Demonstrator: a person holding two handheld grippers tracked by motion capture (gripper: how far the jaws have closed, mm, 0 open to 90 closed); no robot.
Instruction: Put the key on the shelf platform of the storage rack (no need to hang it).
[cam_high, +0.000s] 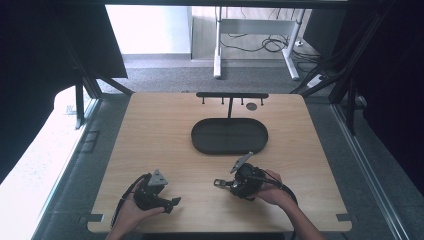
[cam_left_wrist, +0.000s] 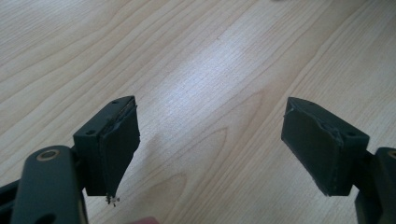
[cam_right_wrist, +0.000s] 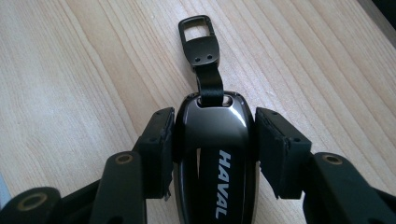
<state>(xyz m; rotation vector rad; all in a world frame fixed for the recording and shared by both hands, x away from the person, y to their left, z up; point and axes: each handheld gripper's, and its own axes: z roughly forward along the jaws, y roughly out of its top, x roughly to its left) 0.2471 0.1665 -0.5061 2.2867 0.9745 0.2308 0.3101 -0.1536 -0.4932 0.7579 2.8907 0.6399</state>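
**Key fob held short of the tray**

While the left gripper (cam_left_wrist: 210, 144) is kept spread and empty, a HAVAL key fob (cam_right_wrist: 215, 154) is pinched by the right gripper (cam_right_wrist: 214, 140), just before the black tray (cam_high: 229, 135). Hanging its clip on the hook rack (cam_high: 232, 95) behind the tray is judged next, calling for careful alignment.

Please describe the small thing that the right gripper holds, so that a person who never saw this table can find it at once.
On the wooden table, look nearer the person than the black oval tray, where the right gripper is. Between its jaws sits a glossy black car key fob. It bears the white word HAVAL, and a short strap with a rectangular metal clip sticks out beyond the jaws.
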